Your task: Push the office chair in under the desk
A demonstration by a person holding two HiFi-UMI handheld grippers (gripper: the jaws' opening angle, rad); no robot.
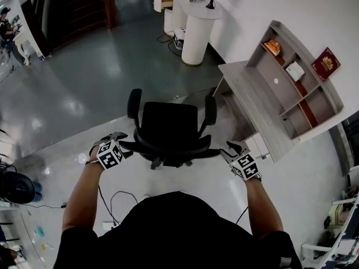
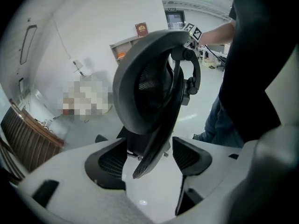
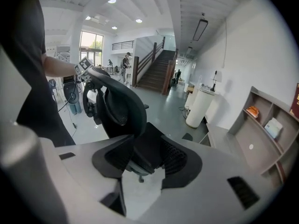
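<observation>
The office chair [image 1: 171, 129] sits mid-frame in the head view, its back towards the person and its seat facing the top of the frame. The desk [image 1: 249, 91] lies to its right, not ahead of it, so the chair is not yet under it.

The left claw [image 1: 123, 144] is spread wide at the left end of the backrest rim. The rim's edge stands in the gap, and neither pad looks to be pressing on it. The right claw [image 1: 229, 150] is also apart, astride the rim's right end, and I judge there is no squeeze yet.

**Risks**
- A straight shove would probably send the chair up-frame, past the desk.
- A harder push from one side may only spin the seat on its post.
- If the chair swings right too sharply, the right armrest [image 1: 210, 110] could strike the tabletop's near edge.
- The chair's base could also catch the white drawer unit [image 1: 259, 145] at the desk's lower end.
- Loose pads might slide off the curved rim.
- The cable [image 1: 115, 198] at lower left, by the person's feet, could snag a step.

**Room**
- Bare floor opens wide across the upper left.
- The white pedestal [image 1: 197, 35] at top centre stands well apart from the chair.
- The tight side is the right, where the tabletop edge runs close to the armrest
</observation>
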